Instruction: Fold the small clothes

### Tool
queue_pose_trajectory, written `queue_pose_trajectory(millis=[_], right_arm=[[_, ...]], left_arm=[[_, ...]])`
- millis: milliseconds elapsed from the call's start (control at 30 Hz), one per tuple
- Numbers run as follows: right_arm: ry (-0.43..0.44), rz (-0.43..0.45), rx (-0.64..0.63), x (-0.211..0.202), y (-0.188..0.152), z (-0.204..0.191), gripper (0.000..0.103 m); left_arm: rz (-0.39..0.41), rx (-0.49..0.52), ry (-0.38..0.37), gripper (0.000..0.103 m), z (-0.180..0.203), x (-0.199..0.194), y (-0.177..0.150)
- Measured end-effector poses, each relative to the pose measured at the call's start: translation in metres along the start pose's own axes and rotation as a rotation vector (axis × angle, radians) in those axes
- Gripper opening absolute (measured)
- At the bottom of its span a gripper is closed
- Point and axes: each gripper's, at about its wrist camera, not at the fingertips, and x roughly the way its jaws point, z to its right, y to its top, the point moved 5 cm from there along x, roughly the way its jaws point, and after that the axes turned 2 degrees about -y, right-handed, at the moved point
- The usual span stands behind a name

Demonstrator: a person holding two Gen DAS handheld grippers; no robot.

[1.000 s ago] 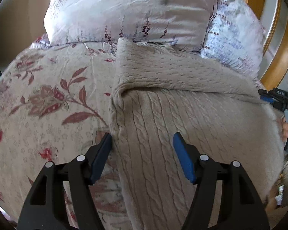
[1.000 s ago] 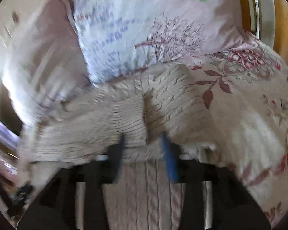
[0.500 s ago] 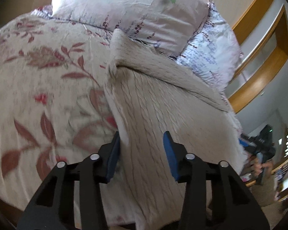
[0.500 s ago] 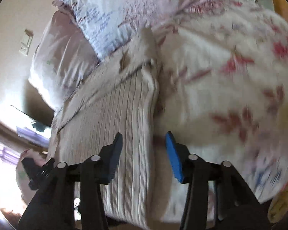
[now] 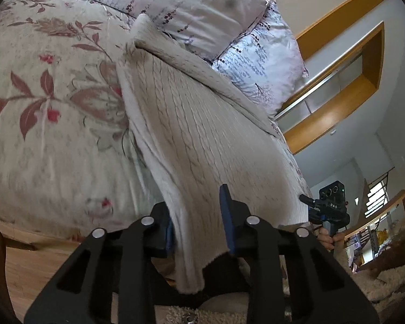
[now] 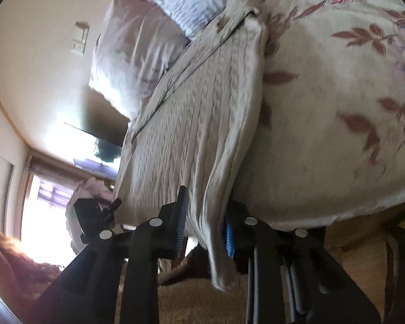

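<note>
Beige cable-knit sweater (image 5: pixel 191 135) lies flat on the floral bedspread (image 5: pixel 48 124), its hem hanging over the bed edge toward me. Half a second ago my 2 tongs stood wider; now my left gripper (image 5: pixel 199 224) and right gripper (image 6: pixel 206 225) are closing, each with 1 hem corner between the pads. So I judge the fold can start. Knit is thick, ribbed, soft; pillows (image 5: pixel 191 8) lie behind it.

A beige cable-knit sweater (image 5: pixel 202 135) lies spread flat on the bed's flowered cover (image 5: pixel 54 135); its far end, folded over in a band, reaches the pillows (image 5: pixel 202 8); its near hem hangs off the bed's edge, both lower corners drooping down; the knit looks smooth, unwrinkled.
</note>
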Motion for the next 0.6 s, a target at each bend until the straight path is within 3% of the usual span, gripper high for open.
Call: queue_pose_trajectory(millis=[133,200,300,600], right_arm=[[-0.02,-0.017,-0.034,0.001,-0.007,-0.004,0.019],[-0.031,-0.021,-0.06,0.002,-0.008,-0.01,0.011],[-0.082,0.015,-0.138,0.0,-0.005,-0.023,0.008],[-0.256,0.383,-0.4,-0.036,0.049,-0.08,0.007]], left_arm=[[-0.026,0.009,0.008,0.019,0.002,0.0,-0.006],[-0.048,0.02,0.012,0.013,0.005,0.003,-0.009],[-0.069,0.062,0.051,0.007,0.009,0.005,-0.01],[0.137,0.147,0.19,0.006,0.023,-0.017,0.071]])
